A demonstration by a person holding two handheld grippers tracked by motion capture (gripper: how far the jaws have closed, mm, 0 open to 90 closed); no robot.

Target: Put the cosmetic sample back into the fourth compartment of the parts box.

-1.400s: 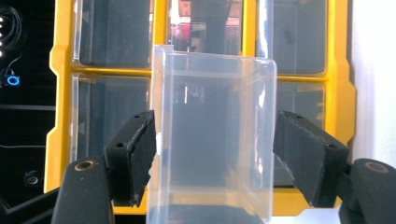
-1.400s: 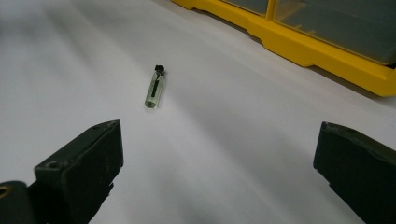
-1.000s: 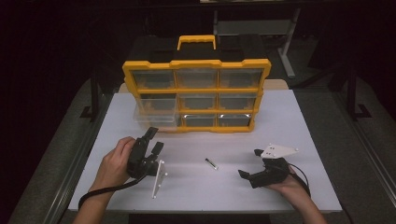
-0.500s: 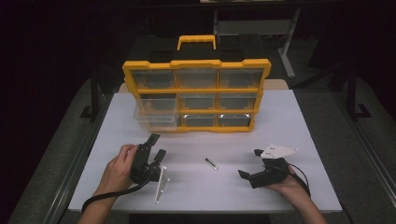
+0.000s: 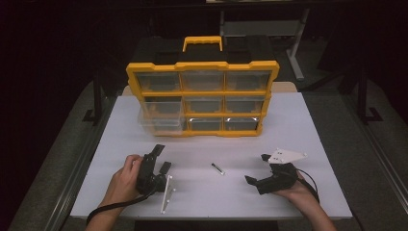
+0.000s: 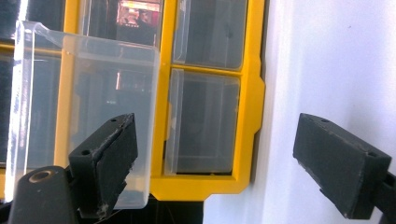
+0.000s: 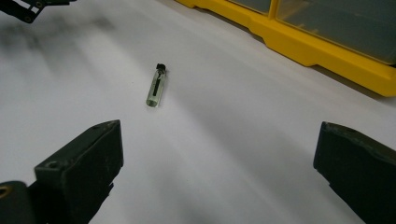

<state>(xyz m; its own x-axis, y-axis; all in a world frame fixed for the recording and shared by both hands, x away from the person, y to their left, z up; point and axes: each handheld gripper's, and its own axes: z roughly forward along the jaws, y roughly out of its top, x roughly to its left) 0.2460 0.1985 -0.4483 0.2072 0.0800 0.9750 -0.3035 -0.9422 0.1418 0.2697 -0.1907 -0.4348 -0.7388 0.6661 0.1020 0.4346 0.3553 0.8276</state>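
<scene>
clear plastic drawer [image 5: 161, 120] stands pulled out at the left of the yellow organiser [image 5: 202, 98]. small vial [image 5: 217, 169] lies on the white table [image 5: 298, 144], near centre, not yet stowed. left gripper [image 5: 161, 166] has just been opening, jaws apart, nothing between. right gripper [image 5: 257, 168] rests with jaws apart, empty.

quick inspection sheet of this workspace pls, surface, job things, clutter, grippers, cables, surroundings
surface: white table, bare in front of the organiser
job's things: small clear vial with a dark cap lying flat between the grippers; yellow drawer organiser upright at the back; one clear drawer at its lower left pulled out
clutter: nothing seen
grippers: left gripper open, jaws just opening, nothing between them; right gripper open, empty, aimed at the vial
cables: black cable trailing from the left gripper off the near edge
surroundings: dark room, grey floor
</scene>
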